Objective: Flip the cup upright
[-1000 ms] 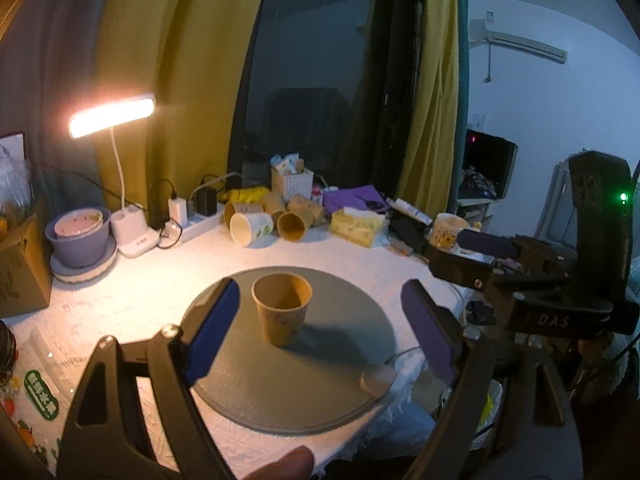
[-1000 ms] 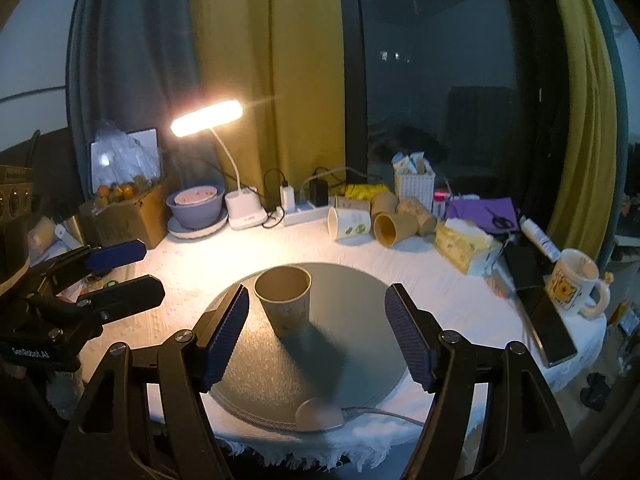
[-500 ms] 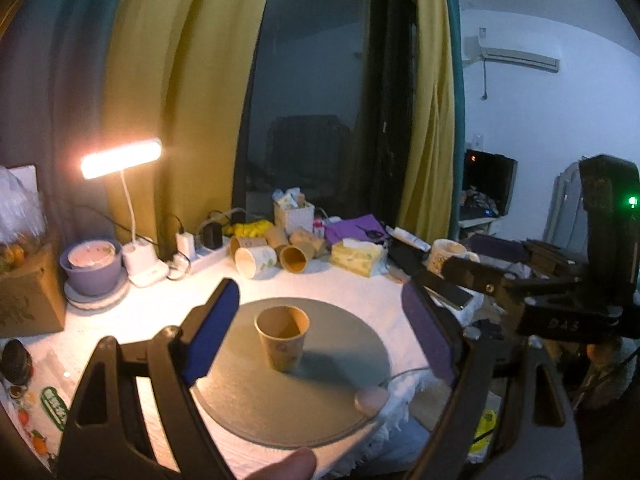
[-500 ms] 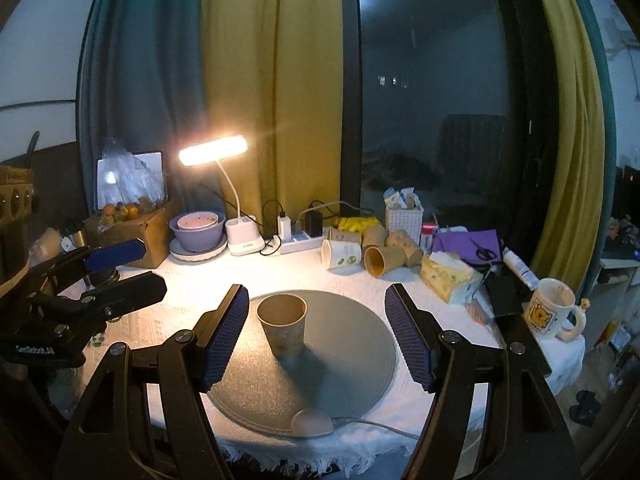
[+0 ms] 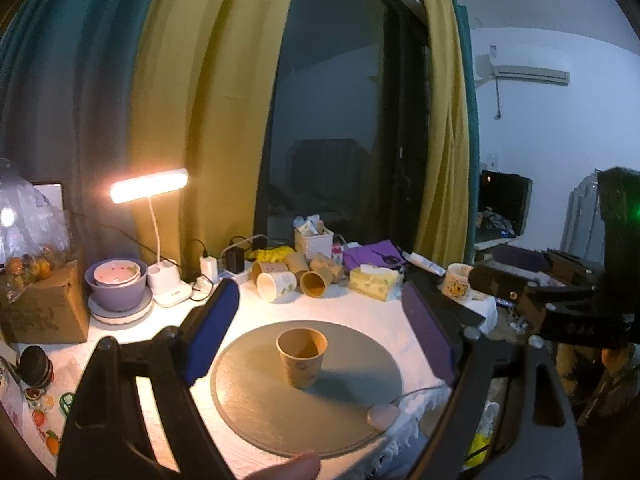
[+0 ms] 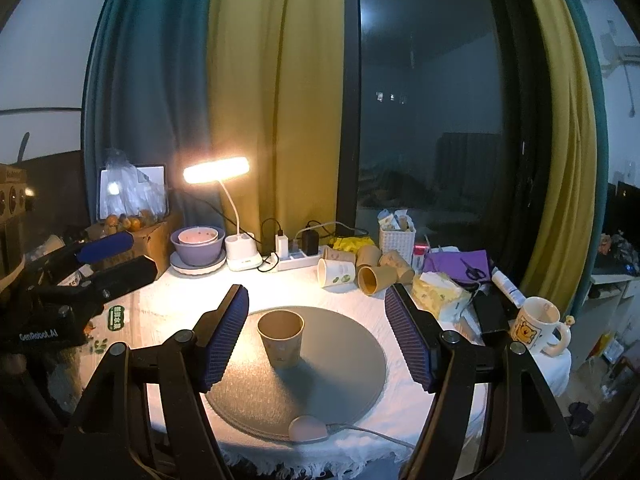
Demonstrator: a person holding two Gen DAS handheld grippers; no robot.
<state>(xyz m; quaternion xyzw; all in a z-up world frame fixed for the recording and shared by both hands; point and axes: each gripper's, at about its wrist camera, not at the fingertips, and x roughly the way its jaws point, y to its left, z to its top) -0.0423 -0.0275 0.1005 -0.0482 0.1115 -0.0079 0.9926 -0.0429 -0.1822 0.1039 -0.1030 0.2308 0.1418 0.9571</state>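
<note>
A brown paper cup [image 5: 302, 357] is standing upright, mouth up, on the round grey mat [image 5: 256, 400] that is lying near the front edge of the desk [image 5: 352, 308]; its rim is looking round and undented, a faint printed pattern is showing on its side, and it is casting a shadow across the mat. The left hand-held gripper [image 5: 320, 334] is hanging back from the cup with its blue pads [image 5: 212, 332] spread wide, gripping nothing. The right hand-held gripper [image 6: 318, 338] is likewise sitting wide open and empty, its ribbed pads [image 6: 226, 338] framing the cup [image 6: 280, 338] without touching it.
</note>
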